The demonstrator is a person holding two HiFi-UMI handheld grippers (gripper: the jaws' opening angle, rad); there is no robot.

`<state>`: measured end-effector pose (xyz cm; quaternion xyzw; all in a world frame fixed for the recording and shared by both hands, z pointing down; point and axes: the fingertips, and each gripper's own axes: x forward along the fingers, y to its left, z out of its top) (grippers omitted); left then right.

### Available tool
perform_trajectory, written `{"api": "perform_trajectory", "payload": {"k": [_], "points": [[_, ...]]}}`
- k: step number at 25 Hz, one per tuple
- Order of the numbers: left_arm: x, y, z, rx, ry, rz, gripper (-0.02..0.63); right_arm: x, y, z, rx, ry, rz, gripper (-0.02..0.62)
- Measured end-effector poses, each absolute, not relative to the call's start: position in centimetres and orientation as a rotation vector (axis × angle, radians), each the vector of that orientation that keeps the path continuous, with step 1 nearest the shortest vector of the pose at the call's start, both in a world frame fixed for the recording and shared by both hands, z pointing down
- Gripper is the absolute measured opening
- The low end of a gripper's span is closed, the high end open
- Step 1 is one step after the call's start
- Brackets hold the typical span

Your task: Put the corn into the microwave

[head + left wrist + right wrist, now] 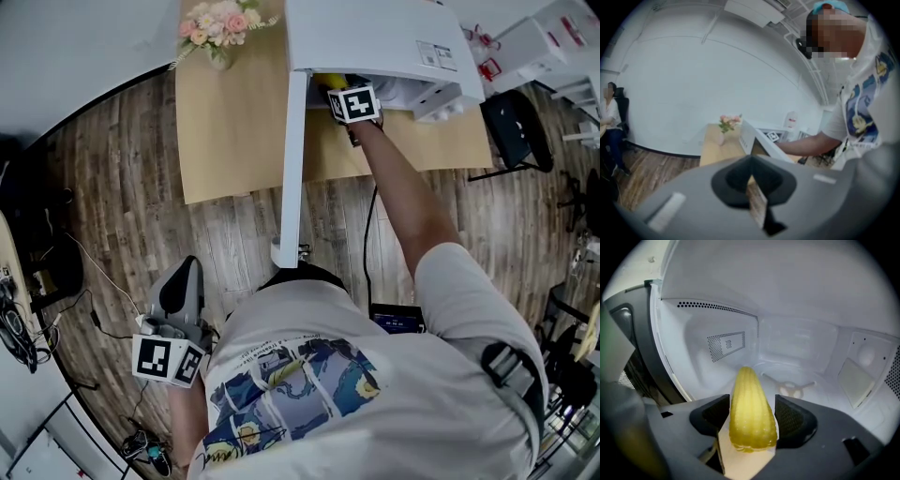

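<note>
The yellow corn cob (750,408) is clamped between my right gripper's (751,414) two black jaws, tip pointing into the white microwave cavity (797,343), above its floor and short of the turntable hub (792,389). In the head view the right gripper (344,89) reaches into the microwave (375,37) past the open door (292,159), and only a sliver of corn (334,82) shows. My left gripper (185,274) hangs low beside the person's left hip, away from the table, jaws together and holding nothing (751,180).
The microwave stands on a light wooden table (234,131) with a vase of pink flowers (217,28) at its far left. A black chair (511,127) and white boxes (539,42) are to the right. Cables (94,281) lie on the plank floor. A seated person (609,117) is far left.
</note>
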<state>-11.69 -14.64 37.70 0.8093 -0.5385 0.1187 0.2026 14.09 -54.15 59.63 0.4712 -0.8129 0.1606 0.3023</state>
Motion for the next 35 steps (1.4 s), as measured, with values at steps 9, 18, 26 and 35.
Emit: {"api": "perform_trajectory", "payload": {"k": [9, 18, 26, 35], "points": [[-11.3, -12.9, 37.4, 2.321, -1.445, 0.321, 0.006, 15.9, -50.2, 57.6, 1.291, -2.164, 0.431, 0.264], [-10.6, -10.7, 37.4, 2.407, -1.359, 0.326, 0.006, 18.4, -44.3, 54.3, 1.33, -2.181, 0.408, 0.264], [-11.7, -7.9, 37.3, 2.45, -1.344, 0.306, 0.006, 17.8, -36.1, 50.8, 1.313, -2.216, 0.377, 0.262], [-13.2, -3.9, 37.1, 2.499, -1.31, 0.308, 0.006, 15.8, -25.6, 47.1, 1.335, -2.271, 0.373, 0.164]]}}
